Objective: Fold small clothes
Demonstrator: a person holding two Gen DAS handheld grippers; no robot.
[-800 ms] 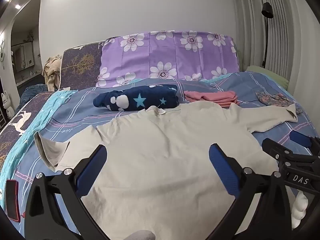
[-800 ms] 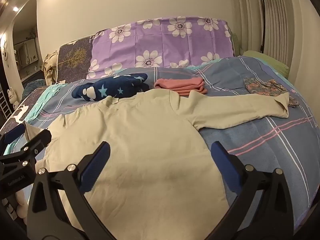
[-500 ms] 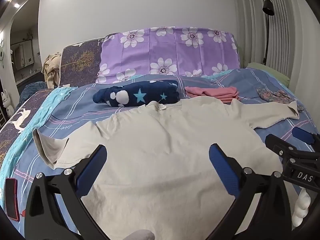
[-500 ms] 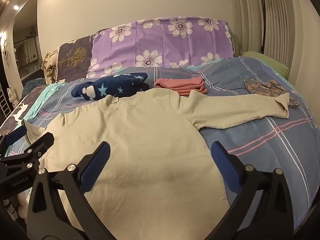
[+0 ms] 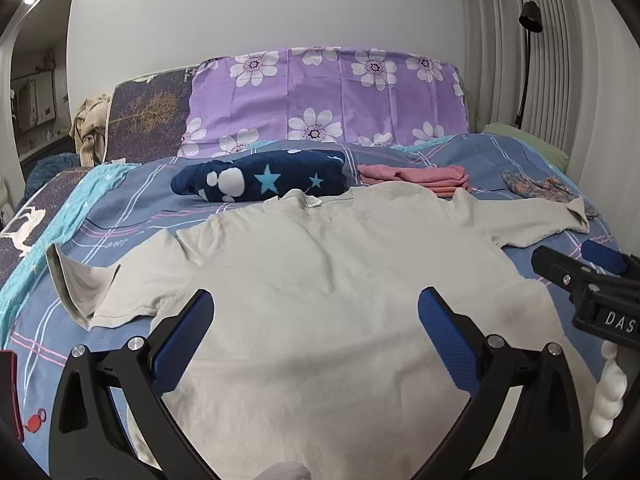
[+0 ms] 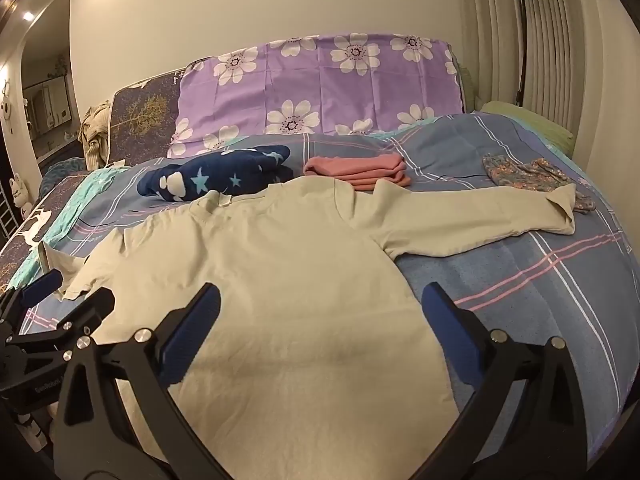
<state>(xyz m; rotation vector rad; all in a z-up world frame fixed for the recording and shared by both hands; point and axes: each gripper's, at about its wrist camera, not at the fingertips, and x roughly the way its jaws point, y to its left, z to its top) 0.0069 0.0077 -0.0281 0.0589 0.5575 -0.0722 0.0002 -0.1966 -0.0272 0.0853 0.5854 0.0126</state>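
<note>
My left hand-held gripper (image 5: pixel 314 322) and right hand-held gripper (image 6: pixel 320 316) both spread wide and empty, hovering over the beige cotton long-sleeved shirt (image 5: pixel 320 300), spread flat on the blue plaid bed (image 6: pixel 540 288), sleeves outstretched

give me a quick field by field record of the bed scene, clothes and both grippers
surface: blue plaid bedsheet
garment to fold: beige long-sleeved shirt, spread flat, both sleeves out sideways
already folded: pink folded garment; navy star-print bundle, both beyond the collar
loose item: small floral cloth by the right cuff
left gripper: open, above the shirt, holding nothing
right gripper: open, above the shirt's right edge, holding nothing
</note>
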